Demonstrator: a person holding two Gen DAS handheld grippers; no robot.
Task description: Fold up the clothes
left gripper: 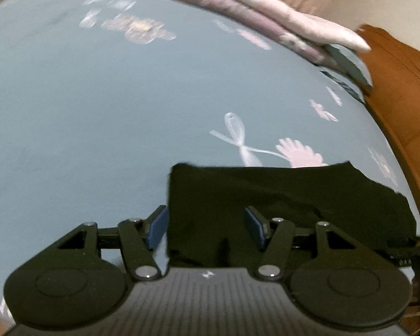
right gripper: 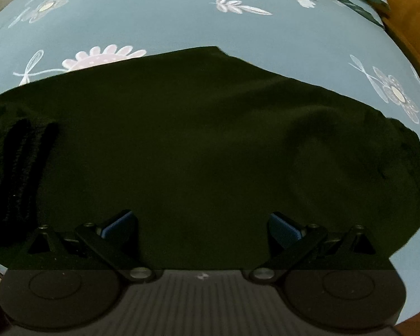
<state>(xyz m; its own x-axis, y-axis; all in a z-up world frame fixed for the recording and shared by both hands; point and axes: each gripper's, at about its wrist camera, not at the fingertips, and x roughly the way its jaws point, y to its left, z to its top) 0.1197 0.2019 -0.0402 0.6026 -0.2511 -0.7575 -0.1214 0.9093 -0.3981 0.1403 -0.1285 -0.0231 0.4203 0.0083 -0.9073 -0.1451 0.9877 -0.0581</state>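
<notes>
Dark olive-black fabric garment [right gripper: 198, 145] lies flat, long axis left-right, on blue floral bedsheet [right gripper: 168, 19]; both grippers released.

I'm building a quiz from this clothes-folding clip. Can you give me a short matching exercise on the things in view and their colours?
Things:
1. garment
2. bedsheet
3. gripper pads
4. bed frame

Colours:
A. orange-brown
B. dark, almost black
C. grey-blue with pale flowers
D. blue

Pairs: 1-B, 2-C, 3-D, 4-A
</notes>
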